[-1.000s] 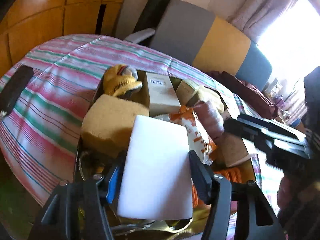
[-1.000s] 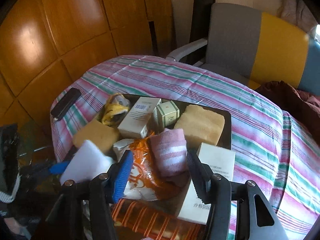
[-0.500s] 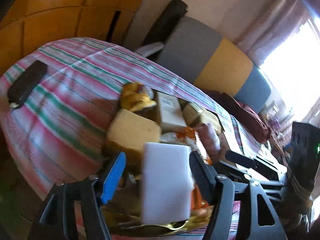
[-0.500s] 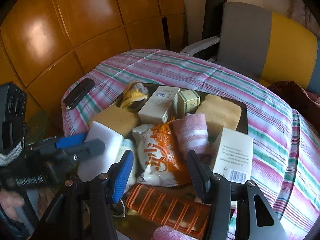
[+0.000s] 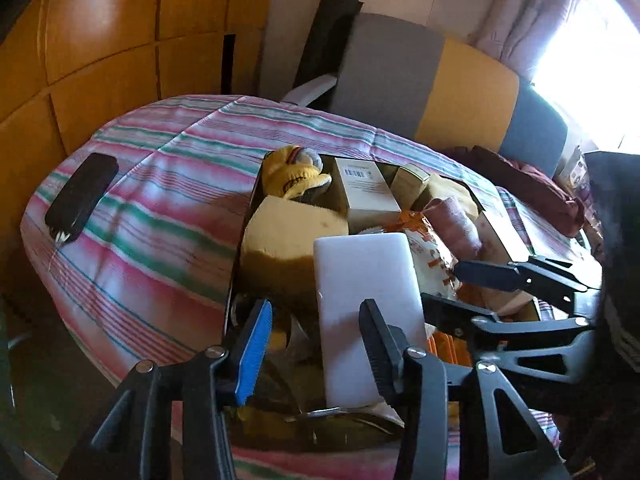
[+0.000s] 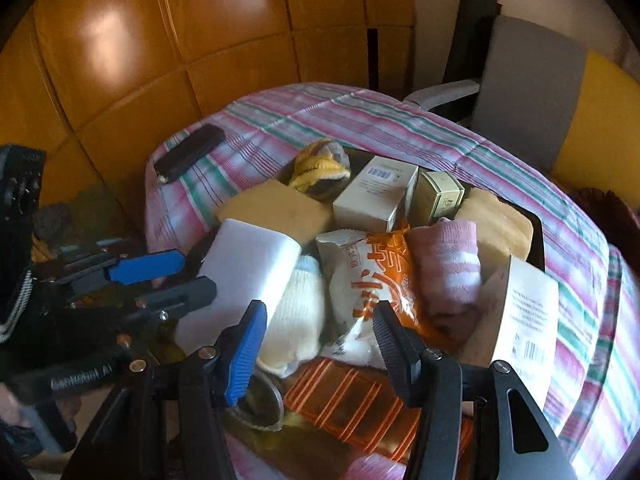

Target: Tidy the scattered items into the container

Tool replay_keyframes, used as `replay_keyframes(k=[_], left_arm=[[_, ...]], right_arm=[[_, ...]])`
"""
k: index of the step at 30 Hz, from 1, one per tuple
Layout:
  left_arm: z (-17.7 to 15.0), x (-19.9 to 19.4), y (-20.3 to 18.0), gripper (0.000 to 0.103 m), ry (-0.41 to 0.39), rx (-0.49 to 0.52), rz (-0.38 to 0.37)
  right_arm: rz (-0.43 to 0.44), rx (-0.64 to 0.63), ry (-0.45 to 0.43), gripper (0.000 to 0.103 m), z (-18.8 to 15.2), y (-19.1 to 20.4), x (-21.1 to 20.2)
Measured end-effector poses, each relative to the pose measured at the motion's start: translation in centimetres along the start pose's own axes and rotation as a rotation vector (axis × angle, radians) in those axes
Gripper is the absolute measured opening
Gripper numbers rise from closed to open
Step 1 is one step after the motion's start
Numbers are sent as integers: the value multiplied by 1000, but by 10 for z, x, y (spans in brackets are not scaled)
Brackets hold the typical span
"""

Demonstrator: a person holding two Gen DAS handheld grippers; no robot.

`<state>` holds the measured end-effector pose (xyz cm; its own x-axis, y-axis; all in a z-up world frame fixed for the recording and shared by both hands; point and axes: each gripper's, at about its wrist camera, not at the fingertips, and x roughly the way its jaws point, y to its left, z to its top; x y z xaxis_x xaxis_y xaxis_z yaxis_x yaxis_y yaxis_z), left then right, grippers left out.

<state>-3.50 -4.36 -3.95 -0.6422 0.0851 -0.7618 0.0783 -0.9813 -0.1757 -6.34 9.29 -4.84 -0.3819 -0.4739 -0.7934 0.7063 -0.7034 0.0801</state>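
A white foam block (image 5: 364, 280) (image 6: 248, 276) lies at the near left corner of the dark tray (image 5: 240, 248) (image 6: 536, 232), leaning on a yellow sponge (image 5: 288, 236) (image 6: 276, 208). My left gripper (image 5: 316, 340) (image 6: 196, 276) hangs at the block's near end. Its jaws are closing and do not press on the block. My right gripper (image 6: 320, 340) (image 5: 444, 284) stands open and empty over a white sock (image 6: 300, 312) and an orange snack bag (image 6: 368, 276) (image 5: 428, 240). A pink sock roll (image 6: 448, 264) lies beside the bag.
The tray also holds a yellow glove (image 6: 316, 168), two white boxes (image 6: 376, 192) (image 6: 524, 312), a small green box (image 6: 438, 196) and an orange striped packet (image 6: 344, 400). A black case (image 5: 80, 196) lies on the striped cloth. A chair (image 5: 400, 72) stands behind the table.
The left gripper let go of the white block, which now rests in the tray, and its jaws narrowed. The right gripper sank and shifted left, from over the pink roll to the snack bag.
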Motion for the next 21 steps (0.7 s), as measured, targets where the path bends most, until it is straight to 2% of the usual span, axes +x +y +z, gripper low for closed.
replay_keyframes(k=[3,6,13,21], left_arm=[[1,6,-3,48,-2,-12,-7],[-1,10,-7,49,-10,4,-1],[-3,6,1,61,-7,-41,-4],[-3,-1,-4,64,-18,-26,39]], right_arm=[[-33,31,38,56,2,-13,16],[-28,77,34,56,2,-24,19],[-80,57,39,56,0,-20,23],[-81,94,24,60,-5,-20,17]])
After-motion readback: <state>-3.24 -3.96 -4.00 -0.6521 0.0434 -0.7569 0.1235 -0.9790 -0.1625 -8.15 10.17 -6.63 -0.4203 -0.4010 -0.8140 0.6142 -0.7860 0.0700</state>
